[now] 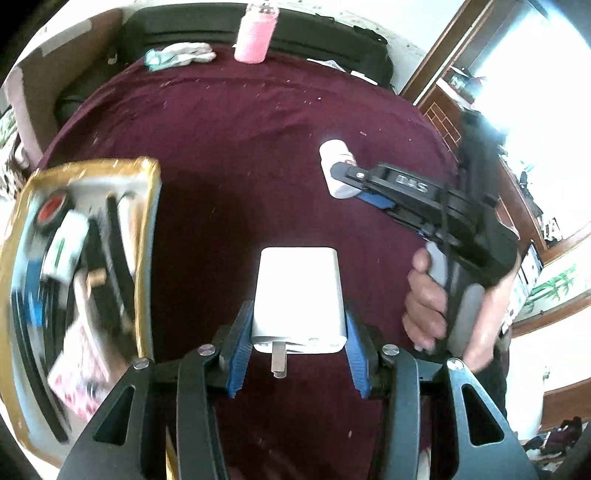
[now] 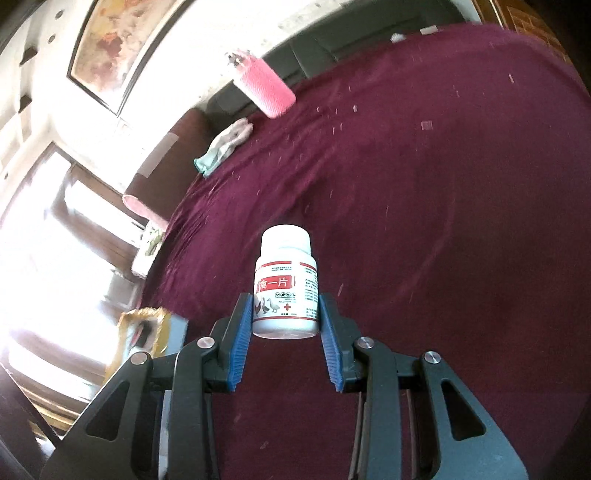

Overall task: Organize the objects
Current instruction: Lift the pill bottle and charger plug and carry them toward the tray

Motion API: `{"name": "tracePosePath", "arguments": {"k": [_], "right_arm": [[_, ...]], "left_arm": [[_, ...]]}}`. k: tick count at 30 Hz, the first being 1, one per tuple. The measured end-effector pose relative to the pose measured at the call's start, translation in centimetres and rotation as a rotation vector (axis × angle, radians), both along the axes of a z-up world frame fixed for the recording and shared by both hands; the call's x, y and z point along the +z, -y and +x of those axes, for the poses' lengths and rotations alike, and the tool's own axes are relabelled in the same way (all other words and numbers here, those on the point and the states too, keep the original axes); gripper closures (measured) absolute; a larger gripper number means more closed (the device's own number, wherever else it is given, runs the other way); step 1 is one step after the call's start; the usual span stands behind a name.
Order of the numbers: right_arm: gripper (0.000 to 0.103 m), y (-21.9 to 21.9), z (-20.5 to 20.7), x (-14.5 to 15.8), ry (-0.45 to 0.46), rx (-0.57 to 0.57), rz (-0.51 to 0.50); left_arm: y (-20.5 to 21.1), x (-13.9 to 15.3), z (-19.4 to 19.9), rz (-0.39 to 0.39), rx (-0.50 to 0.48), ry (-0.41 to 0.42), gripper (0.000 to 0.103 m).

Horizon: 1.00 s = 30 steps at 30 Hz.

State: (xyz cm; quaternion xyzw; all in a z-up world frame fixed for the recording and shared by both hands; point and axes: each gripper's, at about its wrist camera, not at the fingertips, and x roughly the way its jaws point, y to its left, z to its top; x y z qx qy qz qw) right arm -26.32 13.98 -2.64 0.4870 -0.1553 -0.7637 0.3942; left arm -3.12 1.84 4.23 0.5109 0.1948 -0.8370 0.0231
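While tongs (image 1: 299,347) pinch charger (image 1: 298,291), bottle (image 2: 286,284) clamped

Both wrist views — close, downward (shared maroon cloth (image 1: 258,147)).

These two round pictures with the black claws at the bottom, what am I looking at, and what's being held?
Each picture comes from a fisheye camera mounted on a hand-held gripper, looking forward along its jaws. A person holds one gripper in each hand; there is no robot arm.

In the left wrist view, the left gripper clamps a white charger with its prong pointing back at the camera. You also see the person's hand holding the right gripper.

In the right wrist view, that right gripper grips a white pill bottle.

Below lies a maroon cloth, with a gold-edged tray of items, a pink bottle and a pale rag.
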Motion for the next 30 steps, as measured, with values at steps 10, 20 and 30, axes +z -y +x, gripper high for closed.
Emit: {"name": "tracePosePath", "arguments": {"k": [10, 20, 30], "right_arm": [[0.07, -2.3, 12.0, 3.0, -0.081, 0.005, -0.018], [0.07, 1.1, 17.5, 3.3, -0.137, 0.114, 0.047], [0.069, 4.0, 20.3, 3.4, -0.16, 0.206, 0.067]], "left_arm": [[2.1, 0.0, 5.4, 0.041, 0.051, -0.043, 0.063], [5.2, -0.3, 10.5, 0.08, 0.138, -0.084, 0.063], [10.0, 0.2, 14.3, 0.067, 0.255, -0.103, 0.063]]}}
